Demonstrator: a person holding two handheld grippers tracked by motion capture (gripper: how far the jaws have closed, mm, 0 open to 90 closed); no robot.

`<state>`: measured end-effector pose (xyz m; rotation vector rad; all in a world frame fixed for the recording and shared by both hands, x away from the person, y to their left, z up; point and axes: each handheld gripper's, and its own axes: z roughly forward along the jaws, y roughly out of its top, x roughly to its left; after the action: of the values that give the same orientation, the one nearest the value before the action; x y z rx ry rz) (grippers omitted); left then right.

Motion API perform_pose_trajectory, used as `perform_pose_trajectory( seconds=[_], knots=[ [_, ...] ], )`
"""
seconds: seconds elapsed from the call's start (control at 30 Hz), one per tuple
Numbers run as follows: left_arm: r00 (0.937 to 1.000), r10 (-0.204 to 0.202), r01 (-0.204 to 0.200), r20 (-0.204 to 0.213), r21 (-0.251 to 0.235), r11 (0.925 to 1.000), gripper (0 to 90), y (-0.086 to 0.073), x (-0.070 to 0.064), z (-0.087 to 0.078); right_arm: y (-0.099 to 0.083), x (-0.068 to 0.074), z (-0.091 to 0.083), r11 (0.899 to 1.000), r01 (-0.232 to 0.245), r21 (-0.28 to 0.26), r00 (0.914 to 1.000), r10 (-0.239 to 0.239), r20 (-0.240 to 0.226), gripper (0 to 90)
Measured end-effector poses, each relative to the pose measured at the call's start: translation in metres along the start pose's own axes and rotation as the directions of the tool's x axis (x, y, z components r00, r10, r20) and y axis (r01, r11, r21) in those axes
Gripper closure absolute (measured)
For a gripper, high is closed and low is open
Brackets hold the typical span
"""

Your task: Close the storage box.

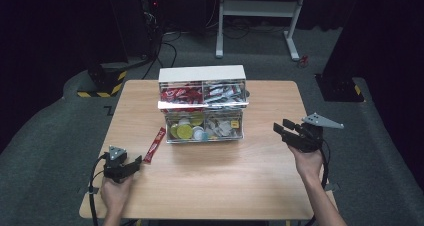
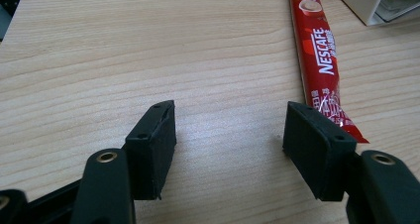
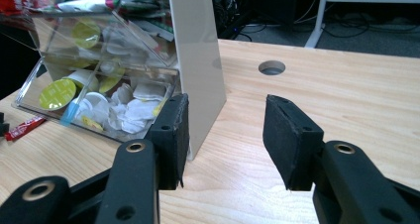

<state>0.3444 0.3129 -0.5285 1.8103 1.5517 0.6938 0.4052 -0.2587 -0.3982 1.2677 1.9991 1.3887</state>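
A red Nescafe stick sachet (image 1: 155, 144) lies flat on the wooden table, left of the organizer box (image 1: 202, 104). In the left gripper view the sachet (image 2: 319, 55) runs up the right side, its lower end beside the right jaw. My left gripper (image 1: 134, 164) (image 2: 229, 147) rests low on the table just short of the sachet, open, with bare wood between its jaws. My right gripper (image 1: 282, 127) (image 3: 225, 132) hovers to the right of the box, open and holding nothing. The box (image 3: 195, 55) has clear tilted bins of sachets above and round capsules (image 3: 58, 92) below.
The table (image 1: 225, 186) has a round cable hole (image 3: 271, 67) near its far right part. Beyond the table are a white desk frame (image 1: 257, 16) and a yellow-black striped base (image 1: 102, 81) on the grey floor. Bare wood spreads along the front of the table.
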Motion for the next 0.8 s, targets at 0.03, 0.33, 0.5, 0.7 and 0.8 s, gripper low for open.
perform_pose_trajectory(
  seconds=[0.03, 0.33, 0.5, 0.7, 0.8],
  knots=[
    [1.0, 0.0, 0.0, 0.0, -0.001, 1.0, 37.7, 0.0, 0.0, 0.0, -0.002, -0.001, 0.0, 1.0, -0.005, 0.002, 1.0, 0.005, 0.004, 52.0],
    [1.0, 0.002, -0.002, 0.002, 0.0, 1.0, 37.5, 0.0, 0.0, 0.0, -0.017, -0.006, 0.001, 0.999, -0.04, 0.018, 0.9992, 0.04, 0.007, 50.4],
    [1.0, 0.003, -0.003, 0.002, 0.0, 1.0, 37.5, 0.0, 0.0, 0.0, -0.025, -0.009, 0.001, 0.998, -0.053, 0.03, 0.9985, 0.053, 0.016, 50.2],
    [1.0, 0.001, -0.001, 0.003, 0.0, 1.0, 37.4, 0.0, 0.0, 0.0, -0.034, -0.01, 0.003, 0.998, -0.053, 0.044, 0.998, 0.051, 0.037, 50.1],
    [1.0, 0.002, -0.002, 0.002, 0.0, 1.0, 37.3, 0.0, 0.0, 0.0, -0.039, -0.011, 0.004, 0.998, -0.053, 0.045, 0.9975, 0.05, 0.049, 50.3]
  ],
)
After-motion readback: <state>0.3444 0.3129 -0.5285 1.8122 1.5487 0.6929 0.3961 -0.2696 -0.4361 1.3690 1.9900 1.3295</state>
